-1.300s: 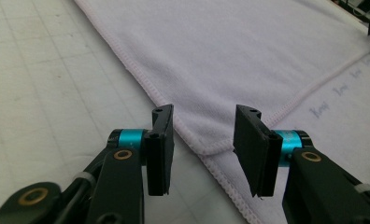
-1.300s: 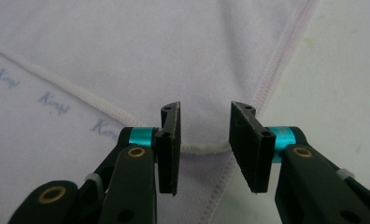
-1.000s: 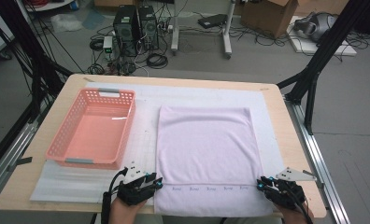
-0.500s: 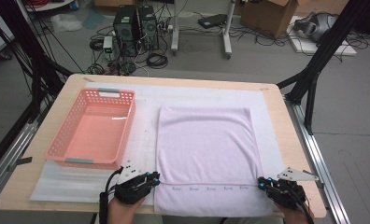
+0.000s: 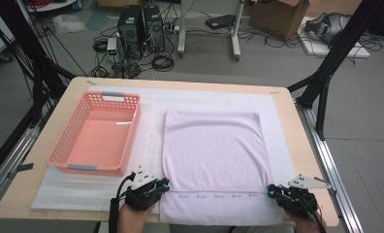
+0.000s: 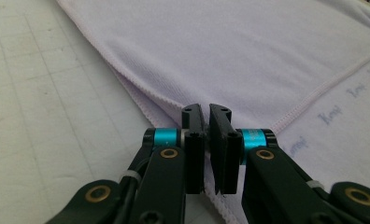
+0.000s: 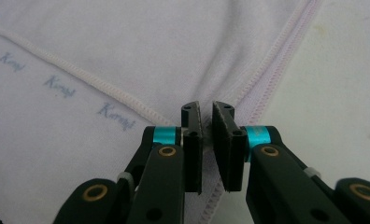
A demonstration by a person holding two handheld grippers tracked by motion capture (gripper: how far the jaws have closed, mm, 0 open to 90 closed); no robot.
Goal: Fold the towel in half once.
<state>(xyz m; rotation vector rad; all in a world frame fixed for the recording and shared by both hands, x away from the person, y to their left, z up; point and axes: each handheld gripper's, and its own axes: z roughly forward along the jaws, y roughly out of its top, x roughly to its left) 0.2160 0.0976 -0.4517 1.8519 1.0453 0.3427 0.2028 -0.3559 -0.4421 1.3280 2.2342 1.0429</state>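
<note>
Now we see a pale lilac towel (image 5: pixel 214 160) spread flat on the desk (image 5: pixel 296 121), to the right of a salmon-pink plastic basket (image 5: pixel 95 133) whose walls are a lattice of small square holes. The towel is a soft, finely ribbed cloth, roughly square, with stitched hems and a near band printed with small blue script. Its far part lies doubled over that band, the folded edge forming a straight stitched line across it. Under both things lies a white foam mat (image 5: pixel 151 131) with a faint grid pattern pressed into it, and the desk's wooden top shows around it as a rounded light rim.

We hold the left hand-held gripper (image 5: pixel 162 184) at the towel's near left edge; its flat black jaws have just been closing and are now pinched together on the cloth's hem, which runs between them in the left gripper view. The right hand-held gripper (image 5: pixel 272 191) sits at the near right edge, its jaws likewise drawn in and clamped on the hemmed border, a sliver of fabric showing between the rubbery pads (image 7: pixel 192 140). Both grippers have matte black linkages, brass pivots and bright teal collars.
</note>
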